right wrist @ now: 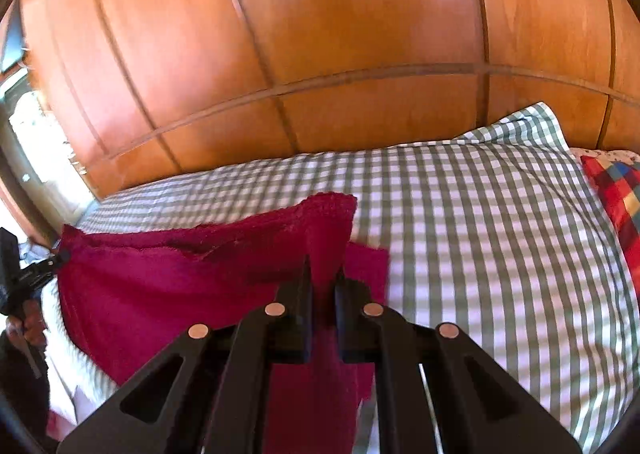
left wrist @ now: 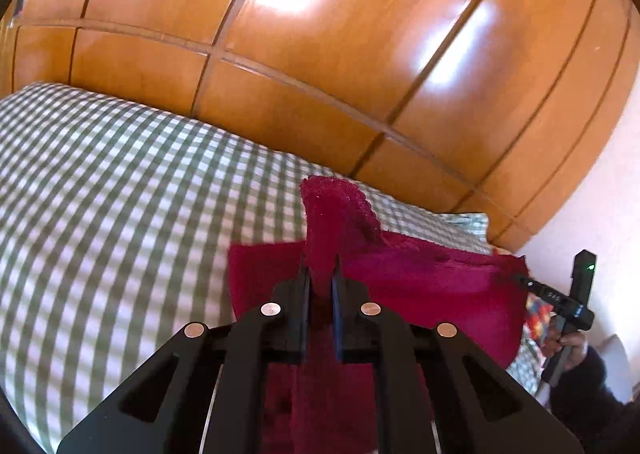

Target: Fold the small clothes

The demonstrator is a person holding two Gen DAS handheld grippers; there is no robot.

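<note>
A small magenta fleece cloth (left wrist: 420, 282) is held up over a green-and-white checked bed (left wrist: 100, 194). My left gripper (left wrist: 321, 274) is shut on one corner of the cloth, which sticks up between the fingers. My right gripper (right wrist: 324, 274) is shut on the opposite corner of the same cloth (right wrist: 160, 286). The cloth hangs stretched between the two grippers above the bed (right wrist: 480, 234). The right gripper also shows at the far right of the left wrist view (left wrist: 520, 278), and the left gripper at the far left of the right wrist view (right wrist: 60, 254).
A tall orange wooden wardrobe (left wrist: 360, 54) stands right behind the bed. A red, blue and yellow checked cloth (right wrist: 616, 190) lies at the bed's right edge. A bright window (right wrist: 36, 142) is at the left. A pale wall (left wrist: 600, 234) is at the right.
</note>
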